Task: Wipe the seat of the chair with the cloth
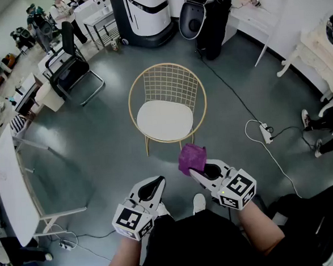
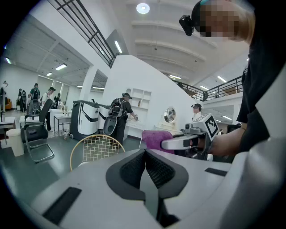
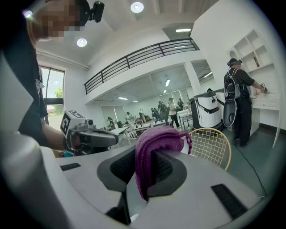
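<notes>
A gold wire chair [image 1: 166,92] with a white round seat [image 1: 165,119] stands on the grey floor ahead of me. My right gripper [image 1: 199,171] is shut on a folded purple cloth [image 1: 191,158], held in the air just short of the seat's front edge. In the right gripper view the cloth [image 3: 154,147] drapes out between the jaws, the chair [image 3: 211,145] behind it. My left gripper [image 1: 151,188] hangs lower left of the chair, jaws shut with nothing in them. The left gripper view shows the chair [image 2: 96,150] and the cloth [image 2: 156,139] in the right gripper.
A black office chair [image 1: 71,67] and white tables [image 1: 14,186] stand to the left. A white machine [image 1: 147,14] and a person in black [image 1: 215,15] are behind the chair. A cable and power strip [image 1: 265,133] lie on the floor to the right.
</notes>
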The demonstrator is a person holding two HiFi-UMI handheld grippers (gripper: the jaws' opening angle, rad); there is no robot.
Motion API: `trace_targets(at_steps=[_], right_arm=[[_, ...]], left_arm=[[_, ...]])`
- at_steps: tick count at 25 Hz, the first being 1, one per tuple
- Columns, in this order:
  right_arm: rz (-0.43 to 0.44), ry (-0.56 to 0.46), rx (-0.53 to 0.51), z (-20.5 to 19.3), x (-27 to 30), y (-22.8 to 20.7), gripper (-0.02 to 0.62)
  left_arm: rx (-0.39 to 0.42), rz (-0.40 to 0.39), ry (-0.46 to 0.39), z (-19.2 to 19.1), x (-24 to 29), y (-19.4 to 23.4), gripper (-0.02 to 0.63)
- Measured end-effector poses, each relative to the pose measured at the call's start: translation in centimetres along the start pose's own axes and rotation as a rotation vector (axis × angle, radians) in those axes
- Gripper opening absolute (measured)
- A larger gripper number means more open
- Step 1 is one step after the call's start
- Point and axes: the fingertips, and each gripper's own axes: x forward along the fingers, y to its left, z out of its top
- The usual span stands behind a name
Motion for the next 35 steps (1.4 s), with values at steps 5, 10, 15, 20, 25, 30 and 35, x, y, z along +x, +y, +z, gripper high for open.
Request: trace_targets(at_steps=[5, 10, 15, 20, 25, 30, 35], right_arm=[[-0.004, -0.004, 0.002, 0.4, 0.2, 0.1, 0.069], [0.047, -0.036, -0.004, 1.0, 0.6, 1.2, 0.071], [0.045, -0.042, -0.010, 1.2, 1.4, 1.8, 0.071], [0.027, -0.044, -0.001, 1.5, 2.5, 1.9, 0.071], [0.009, -0.050, 0.006, 1.7, 3.8, 2.2, 0.071], [-0.006, -0.048, 0.013, 1.9, 5.3, 3.0, 0.071], [-0.023, -0.048, 0.024, 2.0, 7.0, 3.7, 0.071]], left_arm=[[0.000, -0.002, 0.000, 0.0, -0.4, 0.3, 0.017], [0.001, -0.008, 0.001, 0.0, -0.8, 0.6, 0.017], [0.003, -0.008, 0.005, -0.1, -1.6, 1.3, 0.017], [0.002, -0.008, 0.007, 0.0, -2.4, 2.4, 0.017], [-0.002, -0.017, 0.006, -0.2, -3.3, 3.7, 0.017], [-0.005, -0.031, 0.001, -0.4, -4.4, 5.3, 0.017], [-0.010, -0.045, -0.005, -0.6, -5.5, 7.1, 0.017]])
